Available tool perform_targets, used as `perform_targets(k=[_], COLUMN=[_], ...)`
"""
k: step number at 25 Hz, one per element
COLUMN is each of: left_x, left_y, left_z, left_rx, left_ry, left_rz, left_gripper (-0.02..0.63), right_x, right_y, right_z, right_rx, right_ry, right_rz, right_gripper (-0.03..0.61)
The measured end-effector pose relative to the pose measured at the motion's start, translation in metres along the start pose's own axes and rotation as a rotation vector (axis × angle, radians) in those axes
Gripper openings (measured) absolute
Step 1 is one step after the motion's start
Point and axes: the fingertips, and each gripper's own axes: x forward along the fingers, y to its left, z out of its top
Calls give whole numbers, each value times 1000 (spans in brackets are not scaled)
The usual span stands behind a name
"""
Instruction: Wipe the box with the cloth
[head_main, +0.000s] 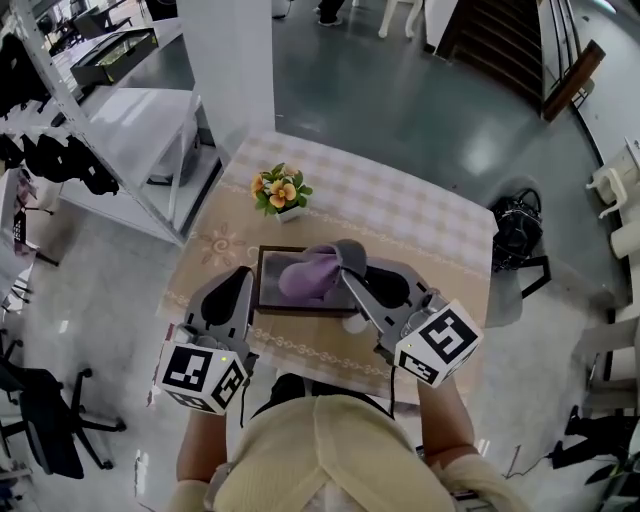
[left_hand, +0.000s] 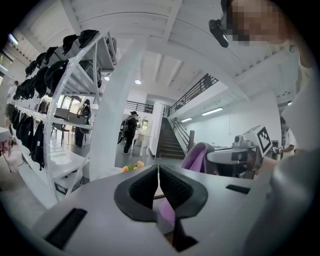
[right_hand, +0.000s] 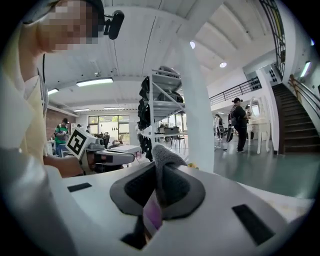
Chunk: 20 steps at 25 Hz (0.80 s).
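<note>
A shallow dark box with a brown rim (head_main: 300, 312) lies in the middle of the table (head_main: 420, 220). A purple cloth (head_main: 305, 275) is bunched on top of it. My right gripper (head_main: 345, 262) reaches over the box from the right and is shut on the cloth (right_hand: 165, 155), a fold of which sticks up between its jaws (right_hand: 159, 187). My left gripper (head_main: 243, 283) sits just off the box's left rim, its jaws (left_hand: 158, 187) closed to a thin slit with nothing seen between them. The left gripper view shows the cloth (left_hand: 195, 156) beyond the jaws.
A small pot of orange flowers (head_main: 280, 192) stands behind the box. A white shelf rack (head_main: 150, 130) and a pillar lie to the left of the table, a chair with a black bag (head_main: 517, 225) to its right, and an office chair (head_main: 45, 420) at lower left.
</note>
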Motion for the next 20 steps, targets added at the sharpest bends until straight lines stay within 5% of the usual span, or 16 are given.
perform_targets(k=[8, 20], left_x=[9, 9], left_y=[1, 6], left_z=[-2, -11], left_rx=[17, 11], left_ry=[6, 28], left_rz=[25, 62], left_gripper=[25, 25], right_x=[5, 6], right_y=[-14, -20], right_z=[-20, -30], right_rx=[76, 133], right_ry=[2, -16], right_rz=[-170, -304], right_gripper=[38, 38])
